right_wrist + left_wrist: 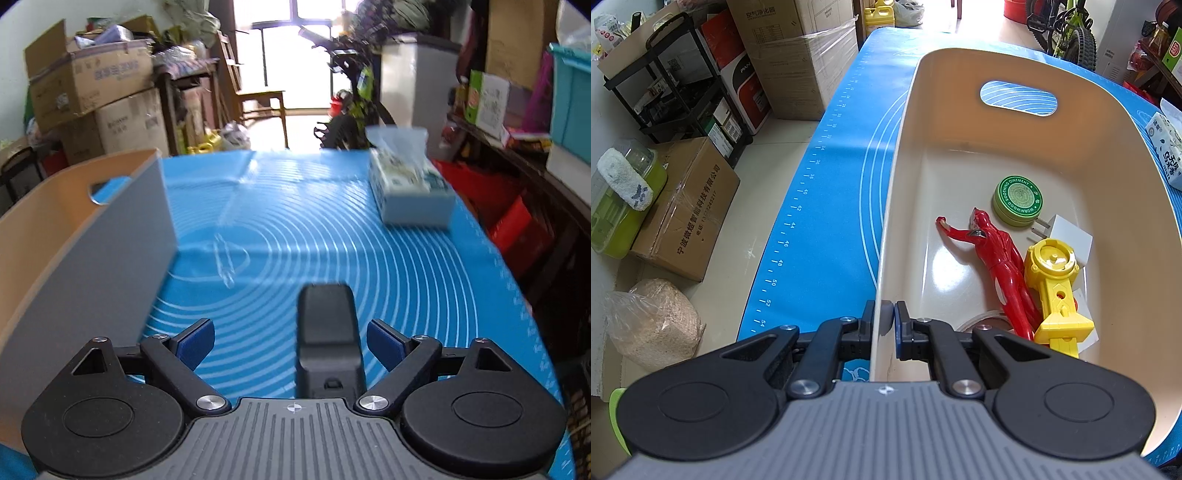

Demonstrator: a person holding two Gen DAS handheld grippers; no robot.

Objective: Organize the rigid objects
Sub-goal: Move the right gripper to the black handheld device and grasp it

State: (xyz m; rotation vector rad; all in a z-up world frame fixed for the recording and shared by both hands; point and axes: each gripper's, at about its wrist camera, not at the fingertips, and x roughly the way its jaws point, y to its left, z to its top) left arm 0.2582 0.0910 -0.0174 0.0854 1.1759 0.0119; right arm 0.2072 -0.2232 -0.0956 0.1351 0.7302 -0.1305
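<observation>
A beige bin (pixel 905 122) stands on the blue mat (pixel 827 206). My left gripper (pixel 888 317) is shut on the bin's near left wall. Inside lie a red figure (pixel 997 251), a yellow toy (pixel 1056 280), a green ointment tin (pixel 1017 199), a white plug adapter (pixel 1067 236) and a clear round piece (pixel 982 321), partly hidden. In the right wrist view my right gripper (pixel 290 345) is open over the mat (pixel 332 240), with a black block-shaped object (pixel 327 325) lying between its fingers. The bin (pixel 92 236) stands to its left.
A tissue box (pixel 410 188) lies on the mat at the far right, also at the edge of the left wrist view (pixel 1167 147). Cardboard boxes (pixel 687 210), a black rack (pixel 676 81) and a bag (pixel 653 325) stand on the floor left of the table. A bicycle (pixel 351 110) stands beyond.
</observation>
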